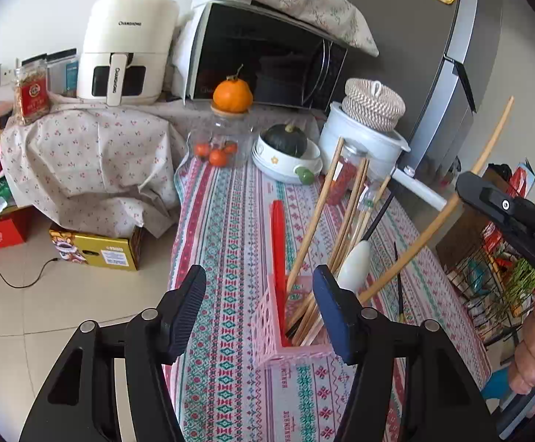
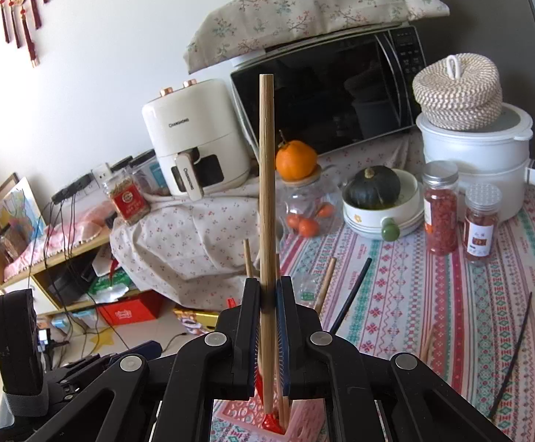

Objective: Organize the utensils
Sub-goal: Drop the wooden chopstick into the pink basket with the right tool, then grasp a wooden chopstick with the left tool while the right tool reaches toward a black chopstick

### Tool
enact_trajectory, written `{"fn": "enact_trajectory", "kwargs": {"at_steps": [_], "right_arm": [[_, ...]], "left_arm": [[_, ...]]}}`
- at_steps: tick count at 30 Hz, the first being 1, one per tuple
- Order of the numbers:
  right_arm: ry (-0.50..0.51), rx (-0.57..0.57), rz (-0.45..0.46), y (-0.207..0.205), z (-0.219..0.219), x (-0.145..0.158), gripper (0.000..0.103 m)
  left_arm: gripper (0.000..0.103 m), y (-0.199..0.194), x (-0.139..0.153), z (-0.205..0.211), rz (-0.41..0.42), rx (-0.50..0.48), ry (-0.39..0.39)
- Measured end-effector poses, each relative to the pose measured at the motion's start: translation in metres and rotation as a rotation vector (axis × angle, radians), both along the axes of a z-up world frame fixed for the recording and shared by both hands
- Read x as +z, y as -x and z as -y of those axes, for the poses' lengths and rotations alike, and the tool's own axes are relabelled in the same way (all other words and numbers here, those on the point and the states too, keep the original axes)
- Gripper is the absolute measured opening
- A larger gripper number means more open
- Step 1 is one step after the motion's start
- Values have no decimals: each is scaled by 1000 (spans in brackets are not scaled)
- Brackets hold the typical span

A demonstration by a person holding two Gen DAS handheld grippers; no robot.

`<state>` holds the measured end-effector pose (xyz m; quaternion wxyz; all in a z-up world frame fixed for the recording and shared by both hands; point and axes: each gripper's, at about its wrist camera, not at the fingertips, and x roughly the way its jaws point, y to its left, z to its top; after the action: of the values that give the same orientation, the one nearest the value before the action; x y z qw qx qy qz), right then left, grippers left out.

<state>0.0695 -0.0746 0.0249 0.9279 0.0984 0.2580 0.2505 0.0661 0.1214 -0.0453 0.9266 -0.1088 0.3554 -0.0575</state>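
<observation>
**Chopstick held over the pink basket**

Chopsticks stand bunched in the pink basket [image 1: 289, 328], which sits on the tabletop [image 1: 230, 221] with its striped cloth. A red utensil [image 1: 278, 235] and a white-handled tool [image 1: 355, 261] lean in the basket too. The left gripper [image 1: 260, 313] is right at the basket, its fingers spread wide with one on each side, and they hold nothing. The right gripper [image 2: 268, 316] is above the basket, and its fingers are pinched tight on one long wooden chopstick [image 2: 266, 191]. That chopstick stands almost straight up, and its bottom end reaches down into the basket next to the red utensil. A black chopstick [image 2: 514, 353] lies flat on the cloth, to the right of the basket. Behind the basket, farther back on the tabletop, are two spice jars [image 2: 440, 206], a bowl with a green squash [image 2: 374, 184] and a white pot [image 2: 477, 147].
</observation>
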Motion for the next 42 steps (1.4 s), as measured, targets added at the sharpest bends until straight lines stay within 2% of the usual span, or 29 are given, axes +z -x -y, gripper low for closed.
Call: {"fn": "enact_trajectory", "kwargs": {"at_steps": [6, 8, 10, 11, 13, 16, 19, 24, 32, 36, 42], "right_arm": [[30, 20, -9, -6, -16, -15, 10], [32, 27, -17, -6, -16, -17, 21], [30, 26, -11, -3, -13, -15, 49], [29, 21, -3, -2, -9, -13, 55], [28, 8, 8, 1, -1, -9, 73], [25, -13, 21, 5, 17, -3, 87], [41, -66, 29, 8, 37, -2, 95], [74, -159, 1, 7, 76, -9, 100], [146, -238, -95, 2, 129, -29, 100], [164, -278, -143, 1, 157, -39, 100], [187, -382, -231, -4, 203, -58, 100]], "left_arm": [[74, -3, -12, -2, -70, -26, -9], [76, -4, -13, -1, -79, -35, -12], [78, -4, -12, 2, -85, -46, -14], [79, -3, -12, 4, -85, -54, -15], [80, -1, -11, 9, -85, -69, -21], [82, 3, -8, 20, -85, -99, -30], [84, 9, -6, 33, -81, -133, -45], [85, 20, -4, 60, -76, -197, -83], [85, 31, -2, 118, -88, -299, -105], [85, 35, -5, 156, -81, -361, -163], [85, 18, -25, 196, -146, -360, -221]]}}
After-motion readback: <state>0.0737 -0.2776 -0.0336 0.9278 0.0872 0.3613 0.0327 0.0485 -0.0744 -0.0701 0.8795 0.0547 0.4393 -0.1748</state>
